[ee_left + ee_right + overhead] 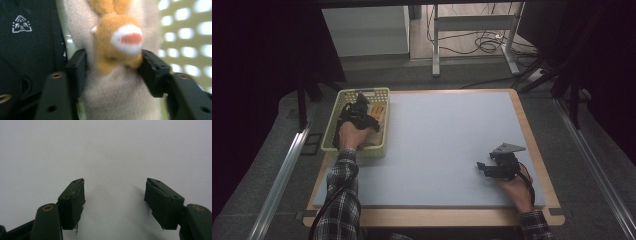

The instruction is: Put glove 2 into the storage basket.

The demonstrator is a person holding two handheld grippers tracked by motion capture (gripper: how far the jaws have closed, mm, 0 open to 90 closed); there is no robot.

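Observation:
A pale green perforated basket [362, 92] stands at the table's far left corner. Inside it lies a beige and orange plush toy [378, 112] with a white and pink muzzle [127, 38]. My left gripper [362, 107] reaches down into the basket. In the left gripper view my left gripper [113, 65] has a pad against each side of the toy's head and body. My right gripper [482, 167] rests low over the mat at the front right. In the right gripper view my right gripper [115, 192] stands open, with bare mat between its pads.
A black fabric item with a white logo [22, 37] lies in the basket beside the toy. A blue-grey mat [447, 135] covers the wooden table [432, 217]. Beyond the far edge stand a desk frame and loose cables [482, 42].

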